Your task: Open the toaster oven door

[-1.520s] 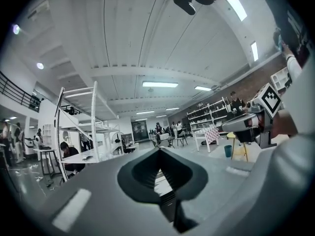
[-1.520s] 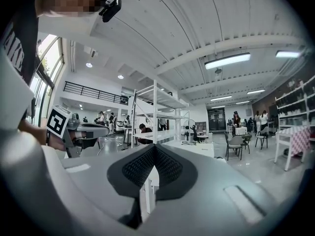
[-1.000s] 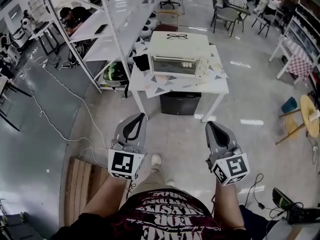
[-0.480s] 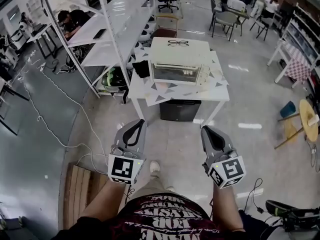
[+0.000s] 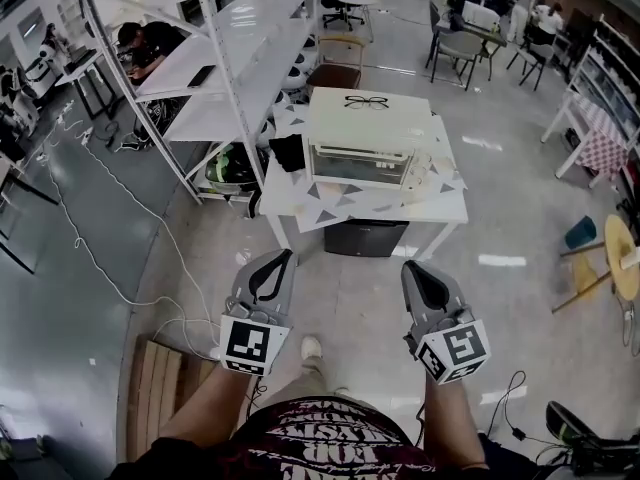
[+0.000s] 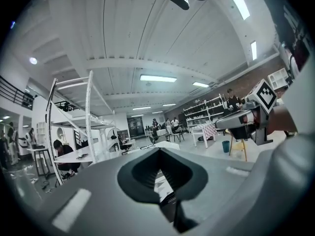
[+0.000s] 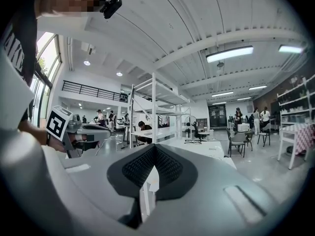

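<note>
A cream toaster oven [image 5: 365,133] stands on a white table [image 5: 440,208] a few steps ahead in the head view. Its glass door [image 5: 358,168] faces me and is closed. A pair of glasses [image 5: 366,102] lies on its top. My left gripper [image 5: 276,260] and right gripper [image 5: 414,268] are held low in front of my body, well short of the table, both pointing at it. Each is shut with nothing between the jaws. In the left gripper view the left gripper [image 6: 160,151] has its jaws meeting, as does the right gripper [image 7: 153,149] in the right gripper view.
A white shelving rack [image 5: 220,58] runs along the left of the table. A black bin [image 5: 365,236] sits under the table. A wooden pallet [image 5: 160,388] and floor cables [image 5: 110,258] lie at my left; a yellow round table [image 5: 622,243] is at the right.
The table and toaster oven sit slightly lower and nearer in the head view as I step forward. Both grippers keep their pose and stay shut.
</note>
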`<action>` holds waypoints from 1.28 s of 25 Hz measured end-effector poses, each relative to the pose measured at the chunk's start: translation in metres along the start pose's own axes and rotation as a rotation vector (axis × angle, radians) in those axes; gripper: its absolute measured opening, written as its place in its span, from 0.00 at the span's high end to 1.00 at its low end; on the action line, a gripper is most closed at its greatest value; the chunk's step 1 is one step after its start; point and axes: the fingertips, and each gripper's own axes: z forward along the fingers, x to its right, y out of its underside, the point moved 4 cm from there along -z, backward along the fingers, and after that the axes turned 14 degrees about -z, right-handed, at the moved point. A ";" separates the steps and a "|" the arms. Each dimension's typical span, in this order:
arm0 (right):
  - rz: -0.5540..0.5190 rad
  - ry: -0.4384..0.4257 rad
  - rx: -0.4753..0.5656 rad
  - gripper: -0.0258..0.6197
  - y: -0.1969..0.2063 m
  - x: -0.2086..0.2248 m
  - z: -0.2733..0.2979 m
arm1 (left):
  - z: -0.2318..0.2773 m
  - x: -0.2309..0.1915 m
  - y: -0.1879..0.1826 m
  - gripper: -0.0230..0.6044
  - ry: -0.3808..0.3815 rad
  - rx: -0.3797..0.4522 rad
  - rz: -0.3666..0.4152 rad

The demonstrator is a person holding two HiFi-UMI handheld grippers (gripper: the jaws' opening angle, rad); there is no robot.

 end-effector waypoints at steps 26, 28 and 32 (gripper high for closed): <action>-0.039 0.041 -0.066 0.92 -0.006 0.046 0.095 | 0.117 -0.052 0.000 0.96 0.095 -0.029 -0.031; -0.050 0.051 -0.063 0.92 -0.010 0.047 0.101 | 0.119 -0.059 0.000 0.96 0.098 -0.026 -0.031; -0.071 0.069 -0.065 0.92 -0.018 0.047 0.116 | 0.125 -0.078 -0.003 0.96 0.102 -0.017 -0.022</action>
